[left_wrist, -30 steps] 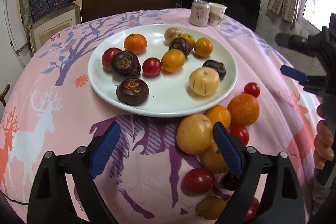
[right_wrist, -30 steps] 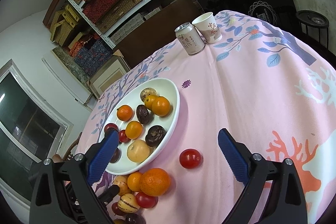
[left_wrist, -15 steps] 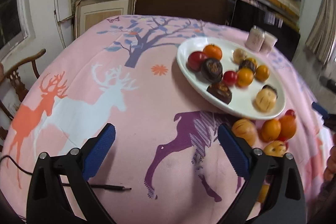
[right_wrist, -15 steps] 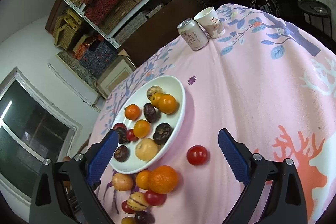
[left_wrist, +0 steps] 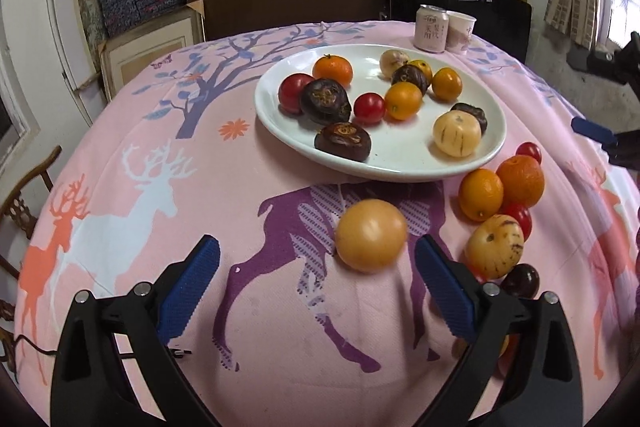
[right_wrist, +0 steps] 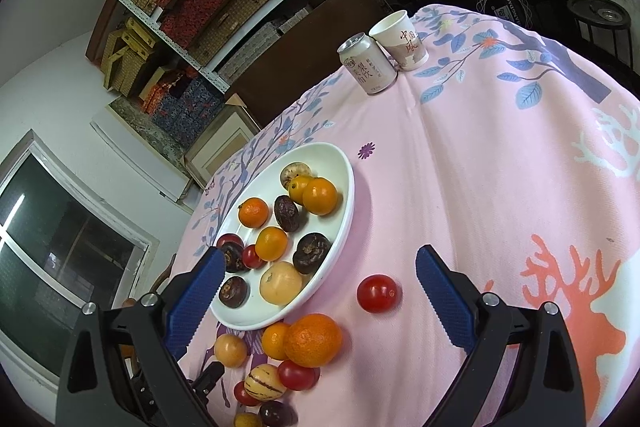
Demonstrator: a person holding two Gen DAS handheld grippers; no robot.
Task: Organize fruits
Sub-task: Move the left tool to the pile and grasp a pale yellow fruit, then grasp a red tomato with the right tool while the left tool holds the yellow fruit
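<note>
Left wrist view: bench (left_wrist: 120, 155) under pink deer cloth | white plate (left_wrist: 400, 163) holds oranges, tomatoes, dark fruits | left gripper (left_wrist: 316, 279) spread wide, holding nothing | right gripper (right_wrist: 320, 287) wide apart, holding nothing | yellow fruit (left_wrist: 371, 235) on cloth near plate, just ahead of left gripper | red tomato (right_wrist: 378, 293) between right gripper's fingers, untouched

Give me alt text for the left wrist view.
The open left gripper faces a round yellow fruit lying loose on the pink tablecloth. Beyond it, a white plate holds assorted fruit; more fruit lies loose to the right.
</note>
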